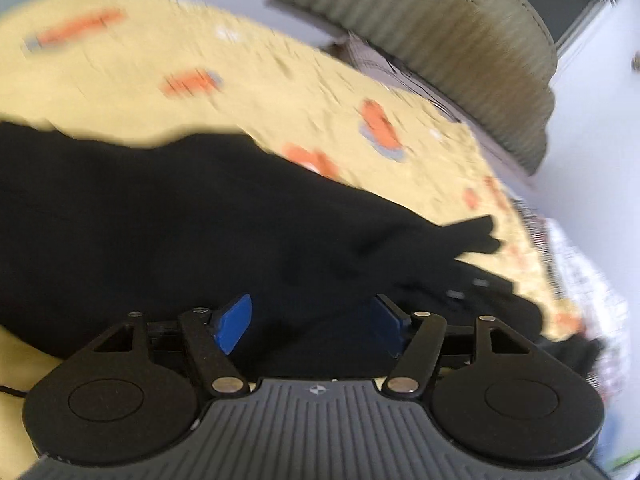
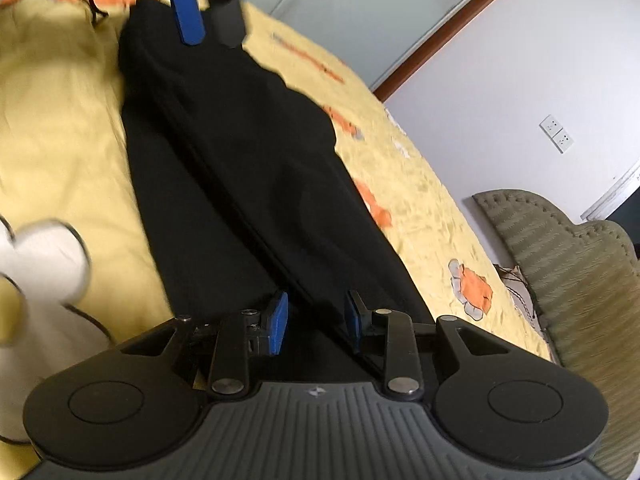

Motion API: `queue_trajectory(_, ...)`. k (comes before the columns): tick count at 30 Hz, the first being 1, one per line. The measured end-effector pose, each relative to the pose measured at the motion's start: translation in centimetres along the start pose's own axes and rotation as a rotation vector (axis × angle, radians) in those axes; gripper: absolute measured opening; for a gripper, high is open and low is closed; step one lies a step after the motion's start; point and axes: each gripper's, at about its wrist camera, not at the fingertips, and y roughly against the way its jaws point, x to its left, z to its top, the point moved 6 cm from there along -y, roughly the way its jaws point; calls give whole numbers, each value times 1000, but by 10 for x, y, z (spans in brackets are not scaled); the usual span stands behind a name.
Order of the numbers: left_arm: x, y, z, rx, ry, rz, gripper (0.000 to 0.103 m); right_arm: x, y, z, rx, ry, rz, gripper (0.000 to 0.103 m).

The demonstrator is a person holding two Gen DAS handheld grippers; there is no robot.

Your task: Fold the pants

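One pair of black pants (image 2: 240, 168) lies on one yellow bedspread (image 2: 60, 120). Two grippers are in view, the left gripper (image 1: 312, 322) and the right gripper (image 2: 316, 320), each with two blue pads. One olive ribbed headboard (image 2: 568, 248). Two wall sockets (image 2: 556, 134). Orange patches on the spread: about five, though blur makes that uncertain.

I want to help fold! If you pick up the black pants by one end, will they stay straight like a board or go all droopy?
Probably droopy: the black pants lie soft and rumpled on the yellow bedspread, following its surface. They would likely sag and unfold if lifted at one end. They look thin, so probably light.
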Motion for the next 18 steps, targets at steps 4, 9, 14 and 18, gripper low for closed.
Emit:
queue_trajectory(4,-11,-35,-10,69,105,-32,73,1,-12,0,-1,19,-21,28)
queue_trajectory(9,3,-57,-13,65,208,45,74,4,-7,0,0,35,-10,8)
queue_trajectory(14,-7,-41,-17,72,216,-23,81,5,4,-3,-8,5,-24,8)
queue_trajectory(18,-12,-41,-23,127,274,-80,81,4,10,1,-16,-7,-31,8)
